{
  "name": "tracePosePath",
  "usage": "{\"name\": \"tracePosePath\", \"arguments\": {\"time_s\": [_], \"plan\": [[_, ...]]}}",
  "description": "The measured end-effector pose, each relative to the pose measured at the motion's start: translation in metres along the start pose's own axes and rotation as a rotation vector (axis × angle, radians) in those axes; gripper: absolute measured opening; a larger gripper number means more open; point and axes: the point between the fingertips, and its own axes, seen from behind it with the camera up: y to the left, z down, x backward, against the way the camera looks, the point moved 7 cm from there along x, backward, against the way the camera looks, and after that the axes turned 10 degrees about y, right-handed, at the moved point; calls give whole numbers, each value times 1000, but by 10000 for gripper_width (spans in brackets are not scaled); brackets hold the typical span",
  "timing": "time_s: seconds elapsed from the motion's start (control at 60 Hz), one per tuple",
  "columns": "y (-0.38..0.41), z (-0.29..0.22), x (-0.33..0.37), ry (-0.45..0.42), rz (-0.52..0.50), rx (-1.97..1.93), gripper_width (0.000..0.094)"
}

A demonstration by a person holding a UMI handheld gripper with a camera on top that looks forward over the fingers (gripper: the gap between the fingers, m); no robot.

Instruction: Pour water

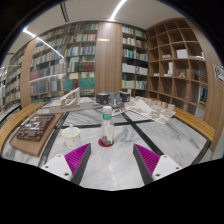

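Observation:
A clear plastic water bottle (107, 125) with a green label and white cap stands upright on a small red coaster on the grey table (113, 160), just ahead of my fingers. A white cup (70, 136) stands on the table to the left of the bottle. My gripper (112, 160) is open and empty, its magenta pads (76, 157) wide apart, with bare table between them. The bottle lies beyond the fingertips, roughly centred between them.
A metal pot (109, 100) stands farther back behind the bottle. A wooden tray (38, 128) with small items sits at the left. White model pieces (148, 108) lie at the back right. Bookshelves (75, 60) line the far wall.

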Motion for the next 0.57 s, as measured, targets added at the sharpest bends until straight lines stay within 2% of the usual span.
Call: {"name": "tracePosePath", "arguments": {"time_s": [0.3, 0.567], "plan": [[2, 35, 151, -13, 10, 12, 865], [10, 46, 204, -41, -9, 22, 857]]}}
